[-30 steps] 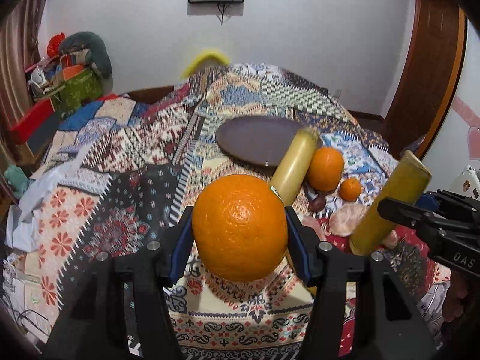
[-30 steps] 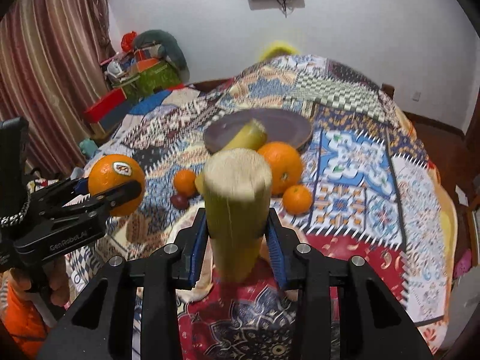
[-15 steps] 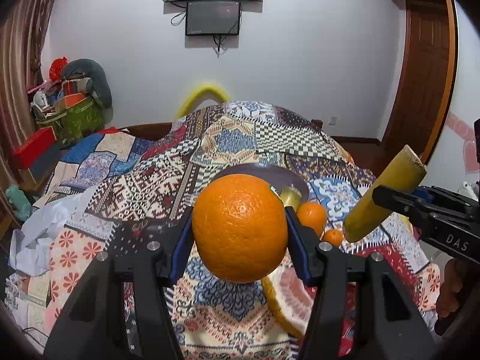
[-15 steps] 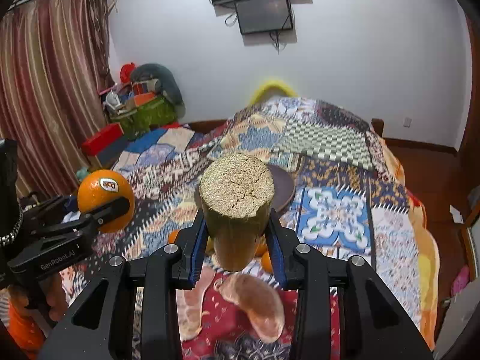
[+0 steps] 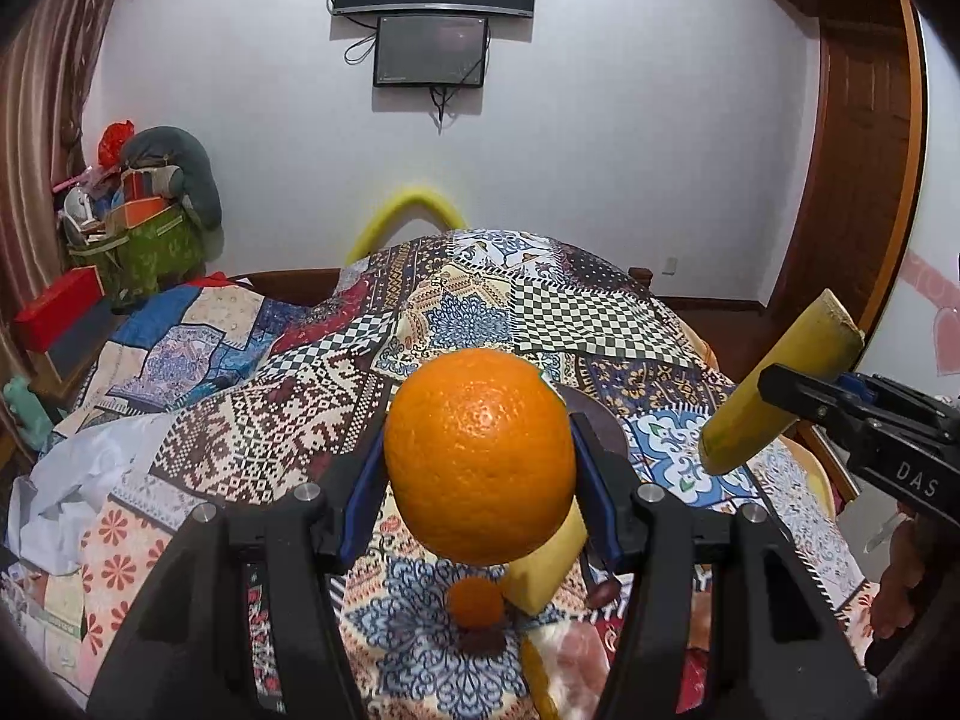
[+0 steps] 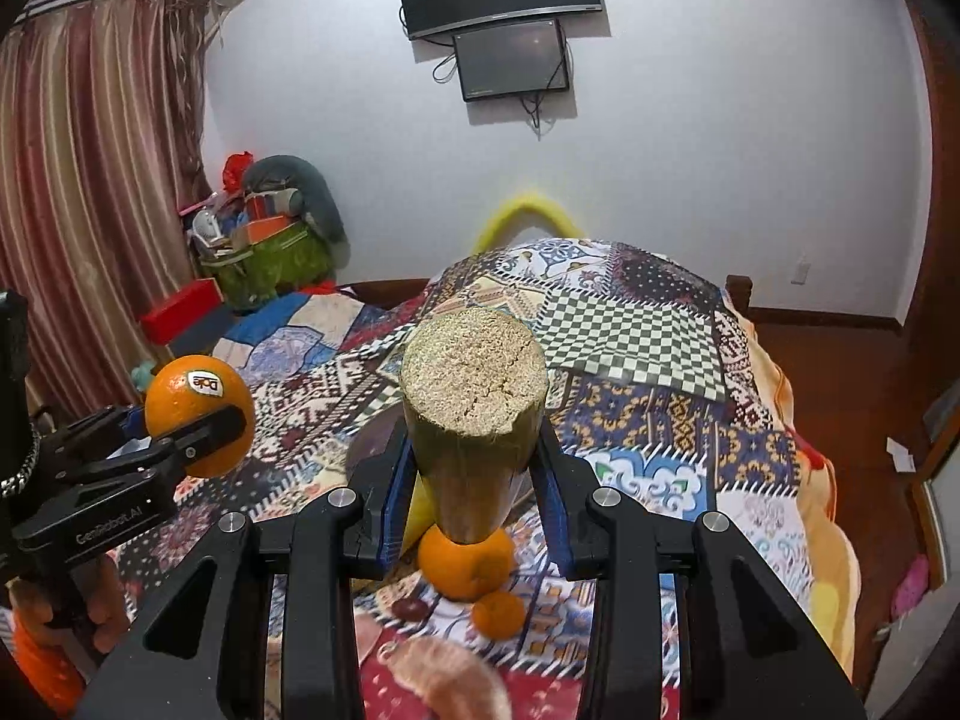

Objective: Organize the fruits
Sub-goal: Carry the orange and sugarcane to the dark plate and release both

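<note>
Left gripper (image 5: 480, 468) clamped on a large orange (image 5: 480, 456), held above a patchwork bedspread (image 5: 252, 420).

Blue pads pressed to both sides of the fruit. Below it: a small orange (image 5: 475, 601), a dark small fruit (image 5: 483, 639), a pale yellow stalk piece (image 5: 549, 564). At right, the right gripper (image 5: 798, 399) gripping a yellow-green cane segment (image 5: 774, 399), tilted, cut end up. Behind: white wall, two dark screens (image 5: 433, 0), wooden door (image 5: 864, 180), cluttered green basket (image 5: 141, 252) at left.
</note>
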